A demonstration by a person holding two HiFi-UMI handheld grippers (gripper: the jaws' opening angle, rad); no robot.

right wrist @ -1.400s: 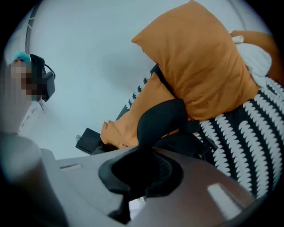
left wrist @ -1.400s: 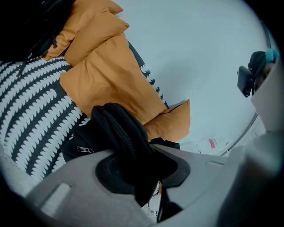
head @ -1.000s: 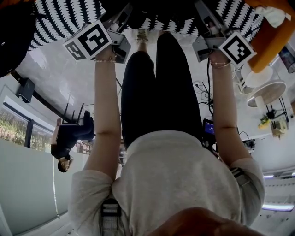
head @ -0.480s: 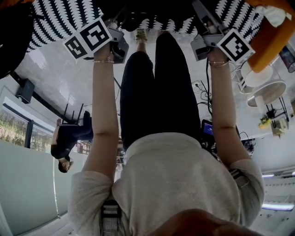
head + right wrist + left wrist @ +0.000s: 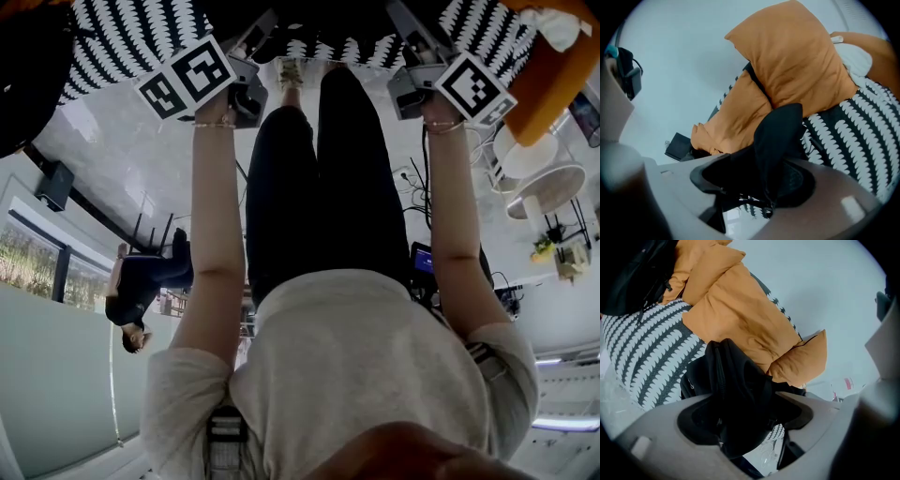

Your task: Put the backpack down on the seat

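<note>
The black backpack (image 5: 314,14) rests on the seat's black-and-white patterned cover (image 5: 122,37), in front of the orange cushions (image 5: 736,310). In the head view both arms reach out to it. My left gripper (image 5: 255,42) is at its left side and my right gripper (image 5: 405,28) at its right. In the left gripper view a fold of the backpack (image 5: 736,380) stands between the opening jaws of the left gripper (image 5: 745,413), with slack on both sides. In the right gripper view the right gripper (image 5: 759,180) is opening too, and a backpack flap (image 5: 778,136) lies loosely between its jaws.
A white round table (image 5: 534,178) stands to the right and a small screen (image 5: 422,258) is near the person's legs. Another person (image 5: 141,277) sits further off at the left. A dark bundle (image 5: 633,273) lies on the seat. A white cloth (image 5: 855,58) lies by the cushions.
Both grippers stay at the backpack. The left one has drifted slightly to the right and the right one has edged up. The head view hides the jaws.
</note>
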